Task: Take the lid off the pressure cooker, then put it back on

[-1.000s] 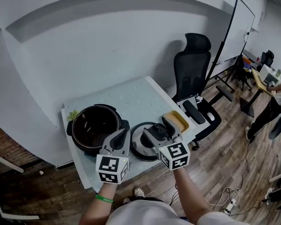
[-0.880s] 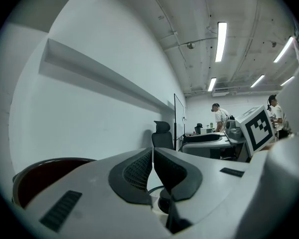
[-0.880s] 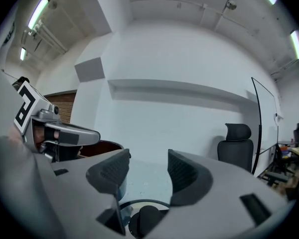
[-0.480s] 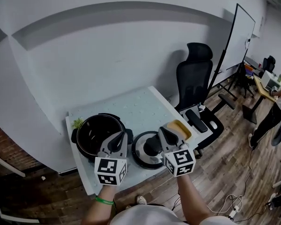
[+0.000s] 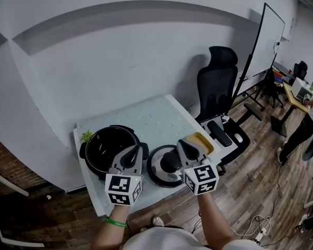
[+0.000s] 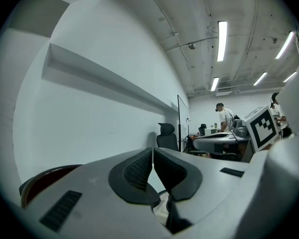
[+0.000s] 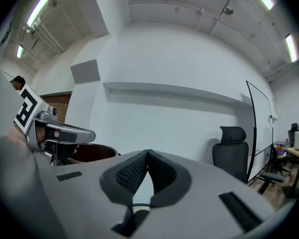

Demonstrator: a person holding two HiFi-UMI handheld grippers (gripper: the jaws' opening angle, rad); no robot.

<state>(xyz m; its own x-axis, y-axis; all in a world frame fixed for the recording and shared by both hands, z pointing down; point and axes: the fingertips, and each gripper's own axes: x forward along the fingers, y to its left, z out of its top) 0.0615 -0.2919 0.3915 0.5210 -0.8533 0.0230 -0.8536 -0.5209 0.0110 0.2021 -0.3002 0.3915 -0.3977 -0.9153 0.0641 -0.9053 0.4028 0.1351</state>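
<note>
L gripper (image 5: 133, 153) & R gripper (image 5: 183, 146) both pinched closed, empty — lid (image 5: 157, 172) lay at 3 o'clock of open cooker (image 5: 105, 145).

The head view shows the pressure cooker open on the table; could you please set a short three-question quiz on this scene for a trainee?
1. True or false: the lid sits closed on the pressure cooker.
2. Where does the lid lie? A) on the office chair; B) on the table, to the right of the cooker; C) inside the cooker.
3. Fill in: the jaws of the left gripper and the right gripper are both ____, with nothing between them.
Key: 1 false; 2 B; 3 shut.
</note>
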